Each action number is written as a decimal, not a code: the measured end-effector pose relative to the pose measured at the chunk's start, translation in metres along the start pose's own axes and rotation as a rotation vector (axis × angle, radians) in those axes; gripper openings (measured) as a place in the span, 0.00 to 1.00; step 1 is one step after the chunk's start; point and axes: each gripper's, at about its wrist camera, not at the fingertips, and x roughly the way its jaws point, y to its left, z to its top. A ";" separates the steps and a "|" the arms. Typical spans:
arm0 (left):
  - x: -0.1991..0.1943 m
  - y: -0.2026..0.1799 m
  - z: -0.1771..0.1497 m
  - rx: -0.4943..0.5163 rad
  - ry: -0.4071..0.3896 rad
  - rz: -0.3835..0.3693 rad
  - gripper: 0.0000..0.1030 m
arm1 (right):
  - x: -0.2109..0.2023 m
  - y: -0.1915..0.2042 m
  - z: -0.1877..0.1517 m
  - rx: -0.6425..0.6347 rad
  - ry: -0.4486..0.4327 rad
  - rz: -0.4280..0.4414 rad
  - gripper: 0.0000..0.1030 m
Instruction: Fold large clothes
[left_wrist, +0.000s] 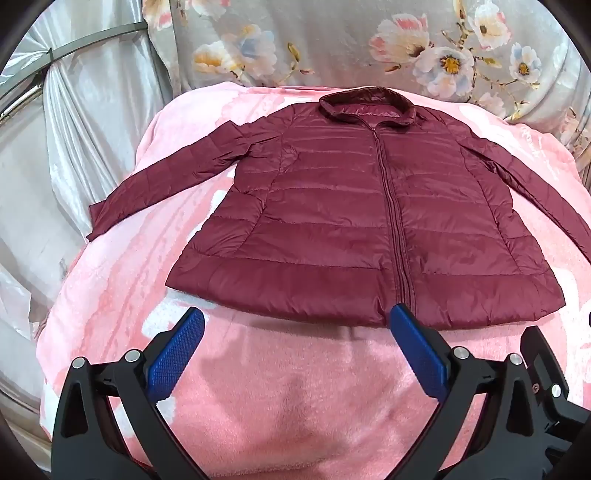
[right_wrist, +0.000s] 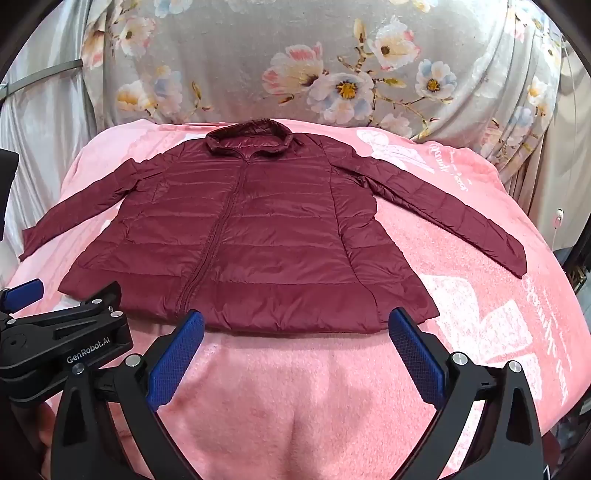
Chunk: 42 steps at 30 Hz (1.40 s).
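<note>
A dark red quilted jacket (left_wrist: 351, 221) lies flat and zipped on a pink blanket (left_wrist: 277, 387), collar at the far side, both sleeves spread outward. The same jacket (right_wrist: 251, 236) fills the middle of the right wrist view. My left gripper (left_wrist: 297, 321) is open just short of the jacket's near hem, nothing between its blue pads. My right gripper (right_wrist: 297, 321) is also open at the hem's right half, holding nothing. The left gripper's black body (right_wrist: 62, 343) shows at the lower left of the right wrist view.
The pink blanket (right_wrist: 480, 295) covers a bed-like surface with printed white lettering on its right side. A grey floral cloth (right_wrist: 295, 66) hangs behind it. Silvery drapes (left_wrist: 74, 129) and a metal bar (left_wrist: 96, 40) stand at the left.
</note>
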 end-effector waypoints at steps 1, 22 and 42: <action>0.000 0.000 0.000 0.000 0.000 0.000 0.95 | 0.000 0.000 0.000 0.000 -0.002 0.001 0.95; -0.003 0.006 0.004 -0.005 -0.015 0.009 0.95 | 0.000 0.003 0.000 -0.001 -0.005 -0.002 0.95; -0.001 0.009 0.005 -0.010 -0.010 0.005 0.95 | 0.001 0.005 0.000 0.001 -0.004 -0.001 0.95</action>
